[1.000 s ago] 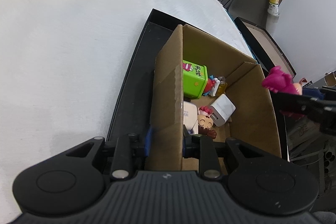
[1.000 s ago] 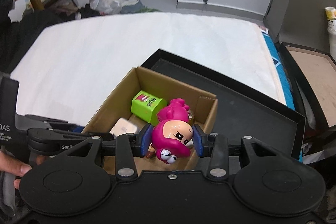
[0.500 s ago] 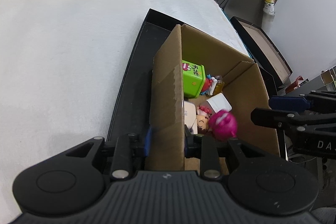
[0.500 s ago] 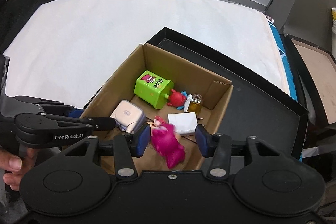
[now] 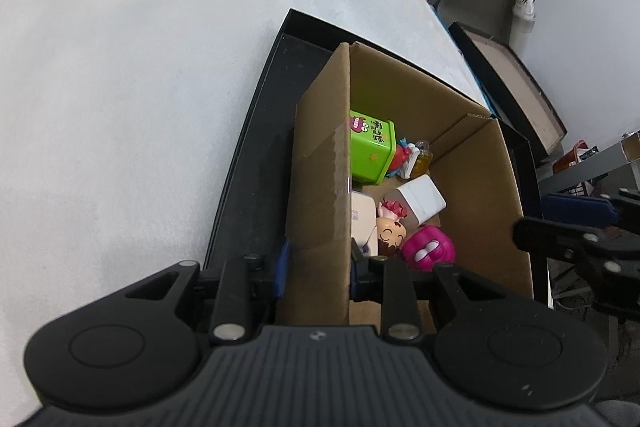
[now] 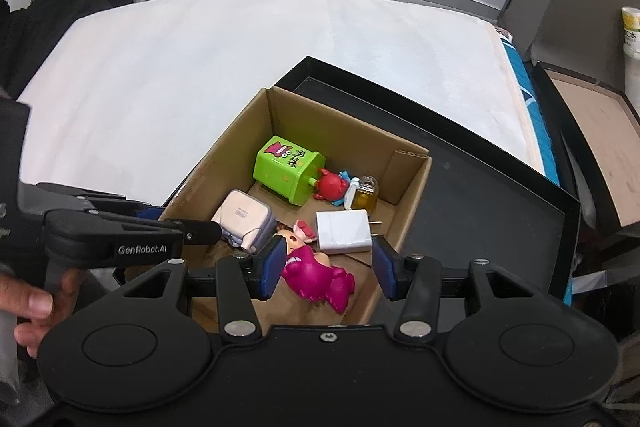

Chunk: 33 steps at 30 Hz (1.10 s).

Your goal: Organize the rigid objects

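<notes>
A brown cardboard box [image 6: 412, 187] [image 5: 476, 179] sits in a black tray [image 6: 500, 203]. A pink toy figure [image 6: 318, 281] [image 5: 428, 251] lies on the box floor at the near end. Beside it lie a white charger [image 6: 342, 231], a green cube toy [image 6: 288, 171], a red and blue figure [image 6: 332, 183], a small yellow bottle [image 6: 365, 195], a pale case [image 6: 244, 219] and a small doll [image 5: 390, 227]. My right gripper [image 6: 326, 269] is open and empty above the pink toy. My left gripper [image 5: 318, 267] is shut on the box's near left wall [image 5: 320, 187].
The tray rests on a white padded surface [image 6: 200, 67]. Another open dark box [image 6: 592, 131] stands to the right, with a white bottle [image 5: 524, 7] behind it. Shoes and bags lie on the floor far back.
My right gripper opened and let go of the pink toy, which fell into the box. The right gripper then drew back a little. The left gripper kept its hold on the box wall.
</notes>
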Available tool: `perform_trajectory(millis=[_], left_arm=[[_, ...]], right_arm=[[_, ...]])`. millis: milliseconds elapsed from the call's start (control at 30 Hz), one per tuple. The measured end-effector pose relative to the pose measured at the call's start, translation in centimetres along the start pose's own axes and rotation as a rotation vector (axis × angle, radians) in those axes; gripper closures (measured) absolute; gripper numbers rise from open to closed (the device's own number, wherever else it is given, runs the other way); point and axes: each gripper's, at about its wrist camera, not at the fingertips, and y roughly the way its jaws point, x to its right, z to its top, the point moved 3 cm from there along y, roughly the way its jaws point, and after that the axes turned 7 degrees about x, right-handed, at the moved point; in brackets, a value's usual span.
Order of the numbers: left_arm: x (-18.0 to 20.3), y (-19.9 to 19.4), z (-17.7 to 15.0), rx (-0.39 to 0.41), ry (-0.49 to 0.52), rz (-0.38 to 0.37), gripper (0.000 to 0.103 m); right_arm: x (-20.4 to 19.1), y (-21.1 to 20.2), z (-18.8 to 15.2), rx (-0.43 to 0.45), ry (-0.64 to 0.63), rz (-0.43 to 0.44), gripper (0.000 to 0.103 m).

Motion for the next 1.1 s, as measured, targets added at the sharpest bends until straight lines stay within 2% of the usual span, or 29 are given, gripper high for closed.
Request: perform_trajectory(millis=[133,333,400,467,533,600,700,800,867,933,1100], left_arm=[[0.9,-0.8,0.6,0.007,0.04,0.028,0.076],[2.3,-2.9,1.5,0.023,0.094,0.064,0.076],[2.7,-3.8,1.6,0.022,0.094,0.063,0.076],[3.1,-4.4,1.6,0.008,0.08,0.06,0.074],[3.7,-5.1,1.6,-0.004,0.087,0.074,0.073],[4.6,-6.0,1.5,0.004,0.101,0.081,0.071],[6.0,-7.3,1.3,0.01,0.122,0.067,0.065],[7.7,-8.8,1.0,0.023,0.169,0.066,0.054],[8.7,-9.7,0.8,0.029,0.188,0.062,0.042],[9.7,-10.9,0.5,0.043,0.205,0.057,0.035],[11.8,-13.3,0.0,0.09,0.245,0.053,0.024]], right_arm=[[0.8,-1.2,-0.1,0.026,0.027,-0.002,0.045],[2.2,-3.0,-0.6,0.062,0.098,-0.022,0.038],[2.5,-3.7,-0.8,0.08,0.12,-0.028,0.032],[2.9,-4.4,-1.0,0.099,0.14,-0.043,0.018],[3.3,-5.2,-1.3,0.119,0.16,-0.07,0.01],[3.9,-6.0,-1.6,0.132,0.189,-0.088,0.008],[4.7,-7.3,-2.3,0.152,0.235,-0.078,0.0],[5.6,-8.5,-3.1,0.172,0.278,-0.086,0.0],[6.1,-9.2,-3.6,0.186,0.308,-0.086,0.0],[6.6,-10.1,-4.3,0.206,0.343,-0.084,0.0],[7.7,-12.3,-5.8,0.248,0.405,-0.097,0.0]])
